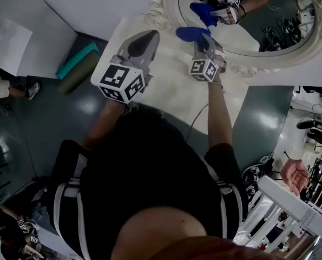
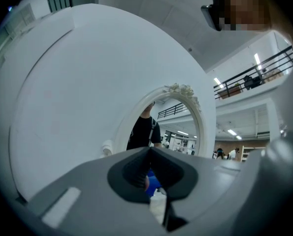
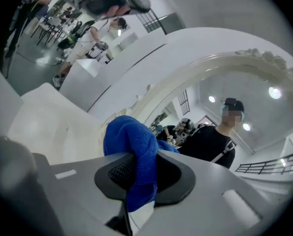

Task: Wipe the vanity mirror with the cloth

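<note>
"So where did you have the cloth [image 1: 190, 34]?"

"Pinched in the fingers of my right gripper [image 1: 199, 41], by the lower rim of the vanity mirror [image 1: 274, 23] at the counter's [image 1: 166, 99] far edge. Whether it touched the glass, I couldn't tell."

"And the left gripper [image 1: 148, 39]?"

"Fingers pressed together on nothing, hovering over the counter's left side."

"What worried you?"

"Only a fold was clamped, so I judged a hard drag could pull it free. Pushing too firmly might have rocked the mirror, or bare fingers could have scraped the glass."
</note>
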`<act>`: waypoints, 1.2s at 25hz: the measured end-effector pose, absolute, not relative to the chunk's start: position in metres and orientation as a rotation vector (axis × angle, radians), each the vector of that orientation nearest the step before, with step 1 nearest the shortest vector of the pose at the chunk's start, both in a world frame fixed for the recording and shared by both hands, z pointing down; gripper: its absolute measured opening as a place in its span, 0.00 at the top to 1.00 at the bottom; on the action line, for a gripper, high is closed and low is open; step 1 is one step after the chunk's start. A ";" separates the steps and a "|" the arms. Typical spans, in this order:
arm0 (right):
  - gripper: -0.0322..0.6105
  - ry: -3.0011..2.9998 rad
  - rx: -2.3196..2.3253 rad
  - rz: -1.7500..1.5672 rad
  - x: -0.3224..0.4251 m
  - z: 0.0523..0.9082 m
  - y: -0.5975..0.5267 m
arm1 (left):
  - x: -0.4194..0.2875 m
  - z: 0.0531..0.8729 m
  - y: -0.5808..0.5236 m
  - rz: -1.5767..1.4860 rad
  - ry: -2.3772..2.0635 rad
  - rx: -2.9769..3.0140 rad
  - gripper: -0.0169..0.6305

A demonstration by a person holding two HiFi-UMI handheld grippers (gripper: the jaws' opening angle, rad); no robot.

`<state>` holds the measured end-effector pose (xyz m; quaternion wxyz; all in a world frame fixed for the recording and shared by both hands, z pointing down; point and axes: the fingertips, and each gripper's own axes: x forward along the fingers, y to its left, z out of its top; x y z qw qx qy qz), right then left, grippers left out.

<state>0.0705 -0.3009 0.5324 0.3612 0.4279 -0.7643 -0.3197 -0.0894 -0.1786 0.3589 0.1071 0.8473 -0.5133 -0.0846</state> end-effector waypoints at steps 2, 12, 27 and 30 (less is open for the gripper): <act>0.84 -2.023 1.207 -0.853 0.068 0.485 -0.295 | -0.089 0.351 -0.182 -0.255 -1.504 2.519 0.96; 0.84 -1.868 1.548 -1.224 0.086 0.226 -0.282 | -0.077 0.320 -0.183 -0.328 -1.457 2.595 0.96; 0.84 -1.454 1.629 -1.348 0.105 0.114 -0.328 | -0.076 0.321 -0.189 -0.359 -1.456 2.577 0.96; 0.84 -1.445 1.623 -1.332 0.108 0.116 -0.340 | -0.077 0.321 -0.193 -0.357 -1.463 2.575 0.96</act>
